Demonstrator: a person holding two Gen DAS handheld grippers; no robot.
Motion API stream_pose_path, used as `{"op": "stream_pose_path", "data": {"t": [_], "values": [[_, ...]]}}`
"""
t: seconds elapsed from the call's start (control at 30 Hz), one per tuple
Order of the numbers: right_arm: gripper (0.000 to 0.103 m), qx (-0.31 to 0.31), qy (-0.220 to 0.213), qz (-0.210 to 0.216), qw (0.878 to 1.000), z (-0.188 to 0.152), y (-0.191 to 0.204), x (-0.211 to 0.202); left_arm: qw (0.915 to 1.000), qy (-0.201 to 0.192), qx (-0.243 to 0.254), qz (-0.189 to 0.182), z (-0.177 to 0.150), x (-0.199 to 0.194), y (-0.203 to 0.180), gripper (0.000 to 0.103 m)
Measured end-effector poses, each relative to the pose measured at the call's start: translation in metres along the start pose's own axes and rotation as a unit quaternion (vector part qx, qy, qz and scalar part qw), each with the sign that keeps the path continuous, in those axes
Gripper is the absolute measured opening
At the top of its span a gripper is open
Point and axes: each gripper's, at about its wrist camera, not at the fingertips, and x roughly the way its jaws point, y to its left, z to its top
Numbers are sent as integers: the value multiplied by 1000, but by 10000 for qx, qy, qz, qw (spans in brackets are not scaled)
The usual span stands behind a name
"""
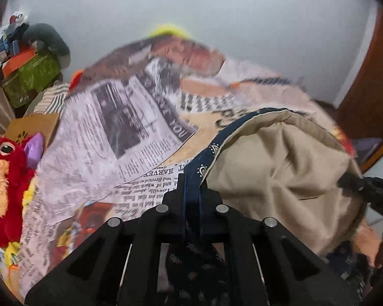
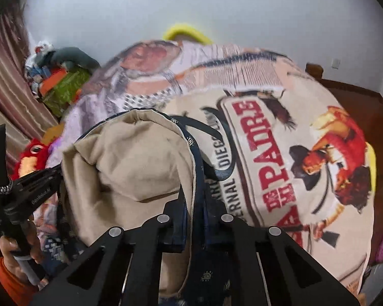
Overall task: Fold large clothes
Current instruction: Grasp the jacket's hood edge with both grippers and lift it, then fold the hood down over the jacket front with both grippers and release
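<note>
Both tools grip the navy garment's patterned edge, the left tool (image 1: 191, 186) and the right tool (image 2: 194, 196) each clamped on the garment (image 1: 280, 158), whose beige lining balloons between them above the printed bedspread (image 1: 102, 132), red plush toy (image 1: 5, 178) at nine o'clock.

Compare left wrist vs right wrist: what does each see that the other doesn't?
Left wrist only: the newsprint-pattern area of the bed cover and a cardboard box.
Right wrist only: the red PADRE lettering, plus the hand holding the left gripper.
Both: each gripper, left gripper and right gripper, shut on the navy edge of the beige-lined garment, the red plush toy, the green box.
</note>
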Motion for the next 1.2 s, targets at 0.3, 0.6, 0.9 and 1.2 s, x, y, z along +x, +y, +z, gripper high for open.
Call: {"op": "stream_pose_path", "data": {"t": [0.3, 0.6, 0.9, 1.2], "values": [[7, -725, -156, 363, 9966, -64, 50, -102, 9982, -46, 570, -155, -70, -105, 0, 7], [7, -1175, 404, 489, 9910, -169, 80, -146, 9929, 796, 787, -395, -172, -139, 11, 8], [13, -1368, 1142, 486, 9828, -230, 89, -142, 9807, 1623, 956, -534, -223, -141, 21, 17], [49, -1292, 751, 671, 9865, -206, 92, -170, 9899, 703, 1061, -625, -185, -177, 15, 70]]}}
